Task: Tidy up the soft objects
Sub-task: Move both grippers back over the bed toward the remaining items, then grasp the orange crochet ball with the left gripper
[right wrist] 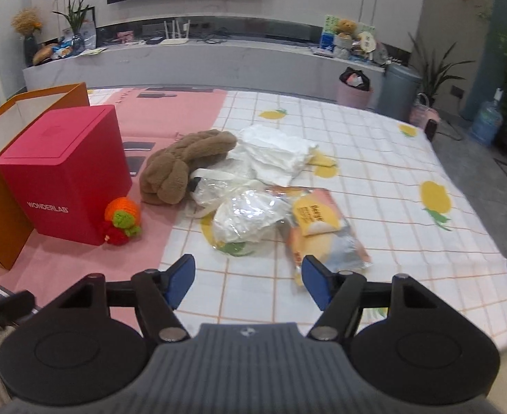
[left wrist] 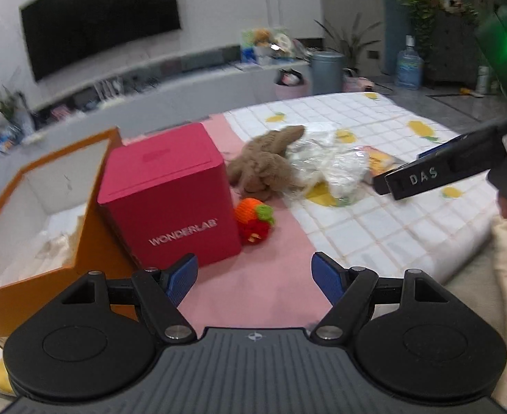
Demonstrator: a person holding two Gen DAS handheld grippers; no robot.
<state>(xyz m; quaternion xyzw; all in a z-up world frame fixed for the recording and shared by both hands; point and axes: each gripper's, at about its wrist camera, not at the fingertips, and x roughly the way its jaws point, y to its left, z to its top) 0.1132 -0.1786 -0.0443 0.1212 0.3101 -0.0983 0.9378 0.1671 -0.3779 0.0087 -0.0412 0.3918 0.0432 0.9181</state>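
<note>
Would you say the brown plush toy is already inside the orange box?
No, the brown plush toy lies on the bedspread beyond the red box.

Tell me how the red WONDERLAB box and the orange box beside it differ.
The red WONDERLAB box is closed, lid on; the orange box is open on top, with pale material inside. The red box looks narrower, the orange box wider. The red box carries white lettering; I see none on the orange box. Both stand upright, side by side on the pink mat.
</note>
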